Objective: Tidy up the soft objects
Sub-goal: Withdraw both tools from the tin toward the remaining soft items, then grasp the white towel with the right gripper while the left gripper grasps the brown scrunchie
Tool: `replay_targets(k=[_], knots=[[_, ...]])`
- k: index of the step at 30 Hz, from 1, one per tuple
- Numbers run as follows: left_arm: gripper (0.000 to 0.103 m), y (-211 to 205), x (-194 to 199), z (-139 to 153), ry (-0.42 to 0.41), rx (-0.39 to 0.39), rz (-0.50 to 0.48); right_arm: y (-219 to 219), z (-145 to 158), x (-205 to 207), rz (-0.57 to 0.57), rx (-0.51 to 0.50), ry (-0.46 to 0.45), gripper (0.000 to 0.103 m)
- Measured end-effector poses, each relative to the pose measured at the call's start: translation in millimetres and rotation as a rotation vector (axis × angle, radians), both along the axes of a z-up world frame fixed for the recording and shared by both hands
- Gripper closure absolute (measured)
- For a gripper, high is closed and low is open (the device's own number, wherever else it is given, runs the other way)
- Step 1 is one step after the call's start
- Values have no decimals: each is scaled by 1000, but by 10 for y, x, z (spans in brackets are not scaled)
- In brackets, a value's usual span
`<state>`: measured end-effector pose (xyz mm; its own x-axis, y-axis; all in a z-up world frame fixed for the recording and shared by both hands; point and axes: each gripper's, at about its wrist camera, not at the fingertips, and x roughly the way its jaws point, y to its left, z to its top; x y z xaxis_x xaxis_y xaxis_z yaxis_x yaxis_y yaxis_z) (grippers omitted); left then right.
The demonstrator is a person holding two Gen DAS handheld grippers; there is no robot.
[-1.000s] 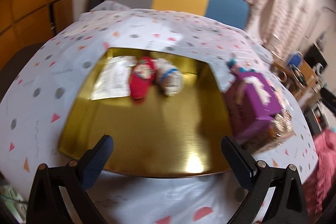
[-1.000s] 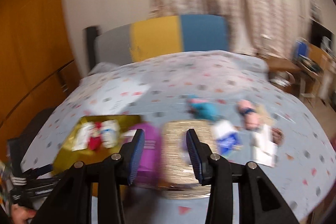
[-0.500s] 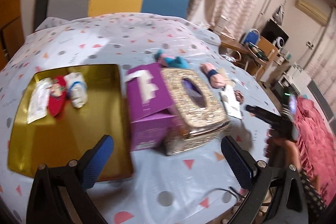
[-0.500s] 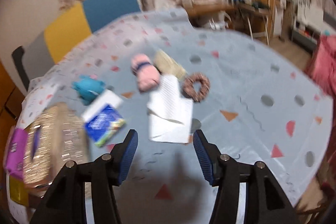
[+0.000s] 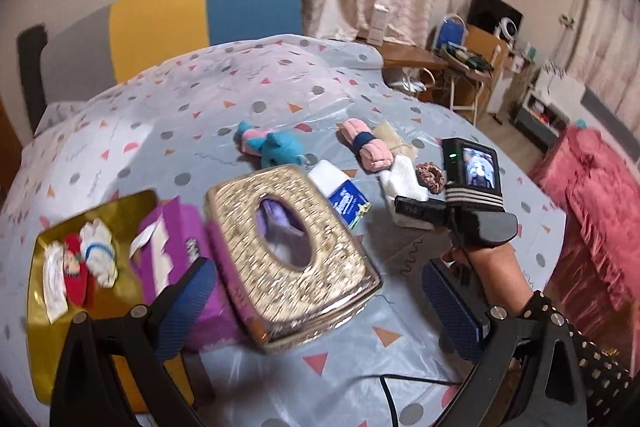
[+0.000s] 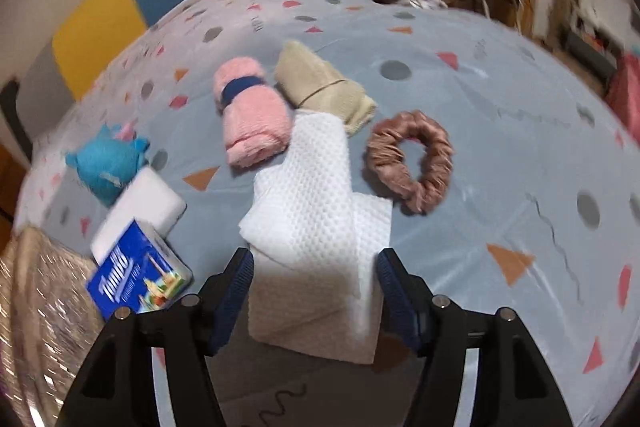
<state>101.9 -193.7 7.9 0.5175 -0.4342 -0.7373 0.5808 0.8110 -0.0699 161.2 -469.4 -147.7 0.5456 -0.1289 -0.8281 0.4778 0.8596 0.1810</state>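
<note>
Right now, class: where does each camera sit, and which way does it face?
Left wrist: on the open left gripper, facing the tissue box and tray; right hand shows.
Right wrist: on the open right gripper, low over the white cloth.
Both show the pink roll, scrunchie, blue toy.

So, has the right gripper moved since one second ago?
Yes. The right gripper has swung rightward, away from the tissue box, and now hovers open over the white cloth.
</note>
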Motion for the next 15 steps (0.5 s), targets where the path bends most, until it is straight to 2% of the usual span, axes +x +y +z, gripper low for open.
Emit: replay_targets(k=[2,3,5,8,11,15], knots=[[0,-135,66,11,3,23,-15,69,-23,34,33,-64,26,70],[0,-191,98,18,5,25,-23,120,-23,15,64,-99,32,74],[0,-345,179,54,12,40,-34,149,-23,-81,109,-93,17,94],[0,-565,271,101,19,49,-66,50,-3,-368,64,-21,-44,95],[0,-867,419,90,25,111,-91,-111,29,-749,-3,48,-133,95],[0,-1229,608,-19,102,136,-93,-287,48,-1175,-117,49,-217,95]])
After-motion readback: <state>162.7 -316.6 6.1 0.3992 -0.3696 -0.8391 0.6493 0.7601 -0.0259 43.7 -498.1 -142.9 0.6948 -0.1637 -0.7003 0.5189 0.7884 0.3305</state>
